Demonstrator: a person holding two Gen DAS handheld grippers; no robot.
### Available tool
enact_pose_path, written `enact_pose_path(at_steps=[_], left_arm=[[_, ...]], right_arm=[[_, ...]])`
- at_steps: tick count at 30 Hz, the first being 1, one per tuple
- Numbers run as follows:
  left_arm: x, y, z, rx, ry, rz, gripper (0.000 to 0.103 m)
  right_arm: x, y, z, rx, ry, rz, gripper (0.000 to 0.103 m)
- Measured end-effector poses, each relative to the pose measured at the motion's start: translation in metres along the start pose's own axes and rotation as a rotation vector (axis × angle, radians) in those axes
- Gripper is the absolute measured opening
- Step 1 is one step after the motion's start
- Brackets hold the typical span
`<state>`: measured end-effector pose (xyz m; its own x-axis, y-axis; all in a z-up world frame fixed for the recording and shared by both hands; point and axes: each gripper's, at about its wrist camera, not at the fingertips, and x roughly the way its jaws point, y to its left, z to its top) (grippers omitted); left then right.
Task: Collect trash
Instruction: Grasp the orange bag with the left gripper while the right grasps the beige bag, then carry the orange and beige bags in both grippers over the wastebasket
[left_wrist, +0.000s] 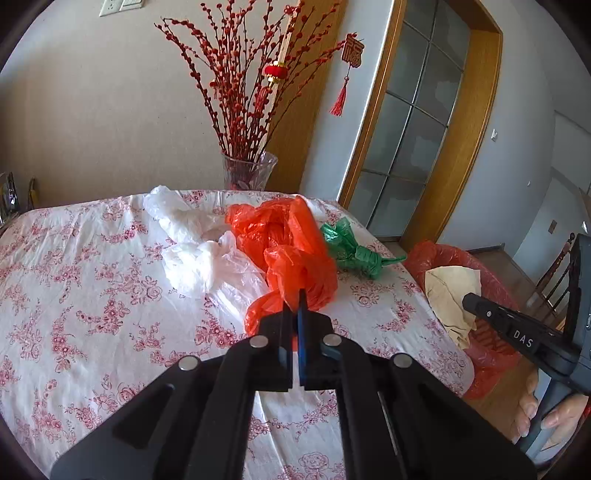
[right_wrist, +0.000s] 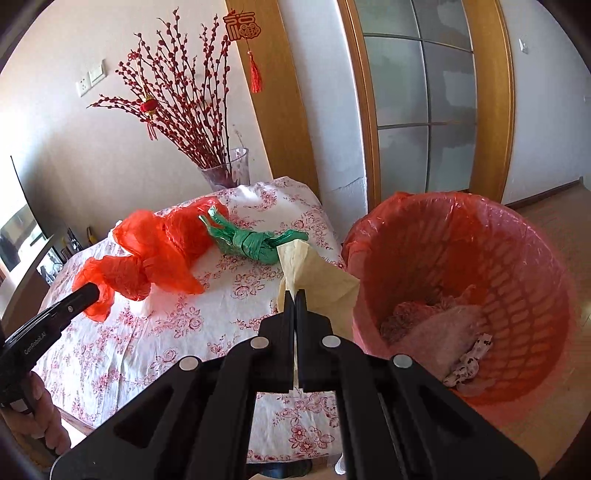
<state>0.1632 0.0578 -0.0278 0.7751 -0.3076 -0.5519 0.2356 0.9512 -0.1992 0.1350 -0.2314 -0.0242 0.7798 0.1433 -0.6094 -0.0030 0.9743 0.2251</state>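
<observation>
My left gripper (left_wrist: 295, 301) is shut on a crumpled orange plastic bag (left_wrist: 288, 243) lying on the flowered tablecloth (left_wrist: 92, 295); it also shows in the right wrist view (right_wrist: 155, 251). My right gripper (right_wrist: 295, 299) is shut on a cream-yellow paper sheet (right_wrist: 317, 280), held at the table's right edge beside the red-lined trash basket (right_wrist: 461, 295). In the left wrist view the paper (left_wrist: 450, 291) hangs over the basket (left_wrist: 443, 258). A knotted green bag (left_wrist: 354, 251) (right_wrist: 251, 240) and white plastic bags (left_wrist: 199, 251) lie on the table.
A glass vase of red branches (left_wrist: 249, 173) stands at the table's far edge by the wall. The basket holds a pinkish bag and a patterned scrap (right_wrist: 469, 358). A wooden chair (left_wrist: 554, 273) stands right of the basket. A glazed door (right_wrist: 421, 103) is behind.
</observation>
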Motion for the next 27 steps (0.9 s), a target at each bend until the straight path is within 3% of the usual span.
enact_pose_path(at_steps=[11, 27], left_arm=[[-0.026, -0.034, 0.008, 0.042, -0.064, -0.075, 0.003], [-0.032, -0.108, 0.018, 0.138, -0.104, -0.238, 0.003]], right_arm=[[-0.03, -0.017, 0.005, 0.02, -0.062, -0.022, 0.001], [-0.06, -0.056, 0.012, 0.072, -0.132, -0.077, 0.001]])
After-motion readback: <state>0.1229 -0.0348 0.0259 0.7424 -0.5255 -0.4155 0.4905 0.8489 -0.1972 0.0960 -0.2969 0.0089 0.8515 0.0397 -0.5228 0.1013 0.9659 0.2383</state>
